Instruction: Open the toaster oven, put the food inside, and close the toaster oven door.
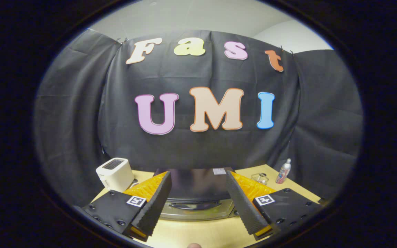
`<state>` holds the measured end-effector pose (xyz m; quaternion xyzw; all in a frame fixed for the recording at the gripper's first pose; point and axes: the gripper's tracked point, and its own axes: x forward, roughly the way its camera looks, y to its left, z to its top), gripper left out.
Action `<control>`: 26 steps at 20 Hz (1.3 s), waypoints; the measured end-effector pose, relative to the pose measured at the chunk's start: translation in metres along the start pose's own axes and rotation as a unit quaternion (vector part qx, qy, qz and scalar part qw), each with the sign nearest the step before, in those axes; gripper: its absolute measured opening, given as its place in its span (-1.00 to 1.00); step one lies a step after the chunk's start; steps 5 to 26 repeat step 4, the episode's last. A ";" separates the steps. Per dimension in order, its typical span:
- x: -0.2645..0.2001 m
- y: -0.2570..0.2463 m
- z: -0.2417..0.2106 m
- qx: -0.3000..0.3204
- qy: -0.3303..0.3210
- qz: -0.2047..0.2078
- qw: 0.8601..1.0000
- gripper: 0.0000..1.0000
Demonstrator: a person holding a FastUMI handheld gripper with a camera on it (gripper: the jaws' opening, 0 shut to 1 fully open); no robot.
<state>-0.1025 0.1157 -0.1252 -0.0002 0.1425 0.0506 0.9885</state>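
Nothing legible as a word, brand or number on any object here. Two small square black-and-white coded markers, one [136, 200] on the mount behind the left finger of the hand-held two-finger gripper [198, 174], the other [264, 199] on the mount behind the right finger; blocky patterns only, no letters. Fingers spread wide apart, gripping nothing. Between and just beyond them, on the top of the dark, glossy toaster oven [195, 187] with its silver front, a small pale rectangular sticker [219, 171], print too small to read. Further off beyond the right finger, a slim white-capped bottle [283, 171] with a multicoloured printed wrap, wording blurred.
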 end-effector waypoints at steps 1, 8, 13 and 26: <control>-0.003 -0.001 0.009 0.002 -0.004 -0.001 1.000 0.97; -0.014 -0.003 0.031 0.009 -0.013 -0.004 1.000 0.97; -0.014 -0.003 0.031 0.009 -0.013 -0.004 1.000 0.97; -0.014 -0.003 0.031 0.009 -0.013 -0.004 1.000 0.97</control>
